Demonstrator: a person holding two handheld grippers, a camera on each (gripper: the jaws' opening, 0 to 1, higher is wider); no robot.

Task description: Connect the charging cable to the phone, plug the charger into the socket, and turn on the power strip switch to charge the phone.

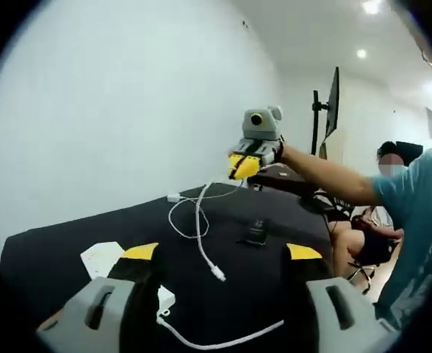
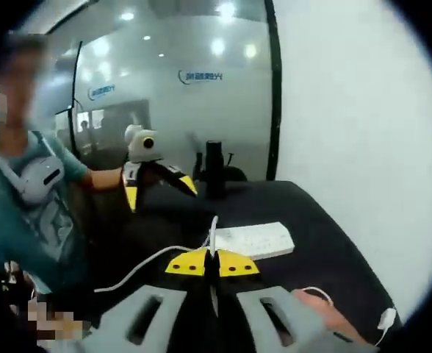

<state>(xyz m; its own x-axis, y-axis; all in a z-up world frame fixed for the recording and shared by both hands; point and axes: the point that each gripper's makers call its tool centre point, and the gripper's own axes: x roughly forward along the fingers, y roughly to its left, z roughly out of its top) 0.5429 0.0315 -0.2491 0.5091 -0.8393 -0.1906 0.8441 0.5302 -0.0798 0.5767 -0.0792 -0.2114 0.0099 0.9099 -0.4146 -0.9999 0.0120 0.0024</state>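
While right tongs (image 2: 211,262) pinch charging cable (image 1: 199,228) — left tongs (image 1: 222,254) agape

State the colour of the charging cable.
White; the charging cable shows best in the left gripper view, on the black table.

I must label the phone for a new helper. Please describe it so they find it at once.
Look at the black table. Near its middle, beside the looped white cable, lies the phone: a small flat dark slab. Unlike the white things around it, it almost blends into the tabletop.
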